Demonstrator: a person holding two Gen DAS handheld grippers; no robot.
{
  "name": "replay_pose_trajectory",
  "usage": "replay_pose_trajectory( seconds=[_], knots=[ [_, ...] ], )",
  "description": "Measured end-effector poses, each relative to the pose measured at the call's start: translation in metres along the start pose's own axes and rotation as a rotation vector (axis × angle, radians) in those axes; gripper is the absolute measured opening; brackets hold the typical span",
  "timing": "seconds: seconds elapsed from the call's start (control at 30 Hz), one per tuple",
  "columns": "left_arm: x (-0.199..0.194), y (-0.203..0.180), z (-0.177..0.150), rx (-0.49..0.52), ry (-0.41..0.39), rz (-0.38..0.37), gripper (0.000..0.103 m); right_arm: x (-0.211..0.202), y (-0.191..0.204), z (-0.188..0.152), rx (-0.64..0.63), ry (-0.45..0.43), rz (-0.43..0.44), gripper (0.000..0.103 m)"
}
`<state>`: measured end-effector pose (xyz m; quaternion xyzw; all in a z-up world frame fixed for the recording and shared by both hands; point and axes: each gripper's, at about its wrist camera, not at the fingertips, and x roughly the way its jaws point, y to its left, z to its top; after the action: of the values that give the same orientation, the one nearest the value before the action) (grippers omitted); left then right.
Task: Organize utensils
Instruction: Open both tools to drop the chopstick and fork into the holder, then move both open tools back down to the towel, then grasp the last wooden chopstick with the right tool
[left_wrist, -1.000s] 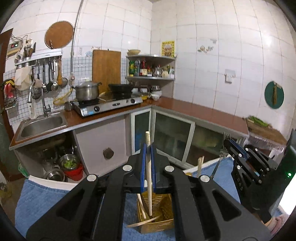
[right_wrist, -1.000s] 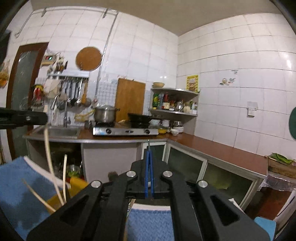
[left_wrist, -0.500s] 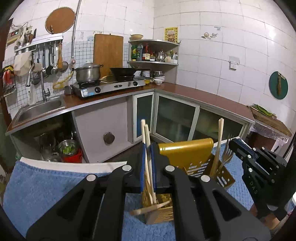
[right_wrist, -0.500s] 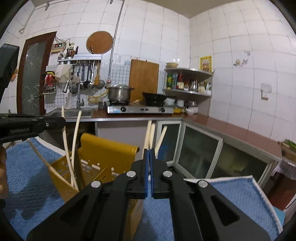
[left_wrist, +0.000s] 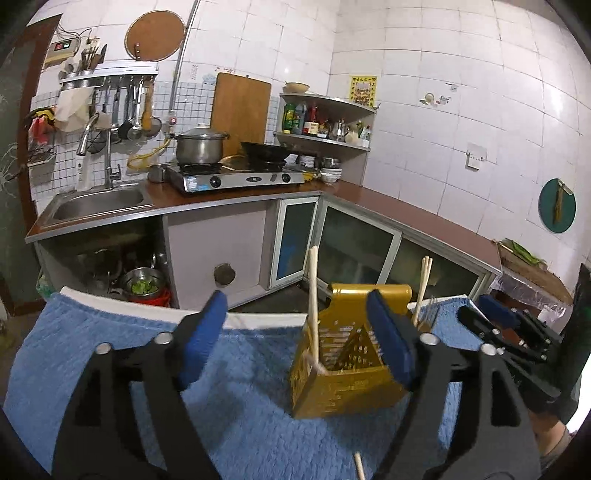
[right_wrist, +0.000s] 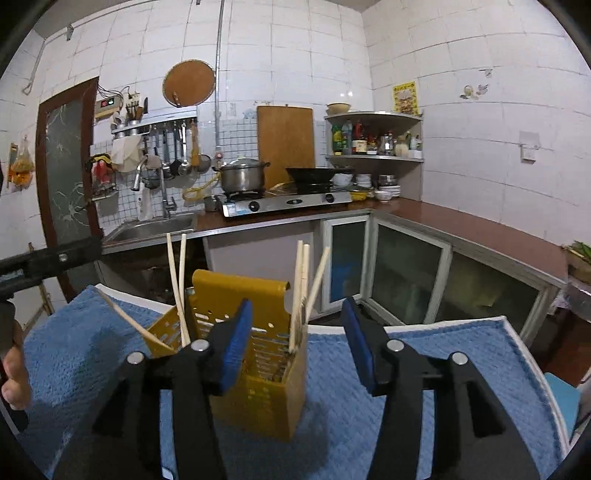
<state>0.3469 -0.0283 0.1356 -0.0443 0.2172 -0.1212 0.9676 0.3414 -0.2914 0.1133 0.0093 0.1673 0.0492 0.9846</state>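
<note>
The left gripper (left_wrist: 295, 325) is spread wide with nothing between its blue pads (left_wrist: 201, 332), and the right gripper (right_wrist: 295, 339) is likewise spread apart and holds nothing. Between and just ahead of them stands a yellow perforated utensil holder (left_wrist: 343, 373) on a blue towel (left_wrist: 92, 354) that covers the work surface. In the left wrist view, 1 chopstick (left_wrist: 313, 295) leans upright in the holder's near-left compartment, and a pair of chopsticks (left_wrist: 423, 288) rises from the far-right side; another chopstick tip (left_wrist: 359, 469) lies on the towel near the bottom edge. In the right wrist view, the holder (right_wrist: 258, 398) sits just behind the left blue pad (right_wrist: 234, 347), with 2 pale chopsticks (right_wrist: 176, 280) and 1 slanted stick (right_wrist: 129, 321) in its left section and 3 chopsticks (right_wrist: 304, 288) in its right section. Behind the towel are a gas stove (right_wrist: 284, 203) carrying a steel pot (right_wrist: 242, 175) and a dark wok (right_wrist: 310, 173), and a sink (left_wrist: 98, 201).
</note>
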Motion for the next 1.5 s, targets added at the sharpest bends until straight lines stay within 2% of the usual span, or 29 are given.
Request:
replay_pose_trajectory(
  seconds=[0.07,0.17,0.4,0.73,0.77,0.87,0.93,0.97,1.2,1.3,1.37,1.5],
  knots=[
    [-0.011,0.005,-0.004,0.004,0.001,0.022,0.094,-0.013,0.002,-0.003,0.003,0.002,-0.009,0.063],
    [-0.025,0.013,-0.015,-0.001,0.014,0.037,0.098,-0.031,0.007,-0.011,0.01,0.015,-0.039,0.08],
    [-0.031,0.033,-0.061,-0.012,0.134,0.068,0.098,-0.043,0.021,-0.052,0.035,0.111,-0.059,0.084],
    [-0.017,0.049,-0.125,0.016,0.278,0.125,0.098,-0.024,0.048,-0.119,0.062,0.297,-0.063,0.082],
    [-0.016,0.051,-0.131,0.018,0.29,0.13,0.098,-0.02,0.053,-0.124,0.059,0.315,-0.056,0.081],
    [-0.012,0.054,-0.144,0.014,0.316,0.137,0.098,-0.006,0.066,-0.137,0.057,0.384,-0.044,0.063],
    [-0.009,0.058,-0.151,0.007,0.341,0.147,0.098,0.005,0.071,-0.145,0.076,0.432,-0.022,0.048],
    [-0.008,0.06,-0.152,0.004,0.35,0.153,0.098,0.009,0.072,-0.146,0.087,0.445,-0.019,0.044],
    [-0.015,0.067,-0.149,-0.017,0.337,0.163,0.098,0.024,0.087,-0.147,0.109,0.486,-0.006,0.034],
    [-0.015,0.066,-0.15,-0.035,0.342,0.154,0.098,0.028,0.094,-0.147,0.102,0.503,0.005,0.027],
    [-0.015,0.064,-0.15,-0.041,0.35,0.15,0.098,0.034,0.1,-0.15,0.086,0.525,0.003,0.016],
    [-0.013,0.06,-0.152,-0.042,0.365,0.165,0.098,0.042,0.107,-0.155,0.077,0.541,-0.005,0.012]
  ],
)
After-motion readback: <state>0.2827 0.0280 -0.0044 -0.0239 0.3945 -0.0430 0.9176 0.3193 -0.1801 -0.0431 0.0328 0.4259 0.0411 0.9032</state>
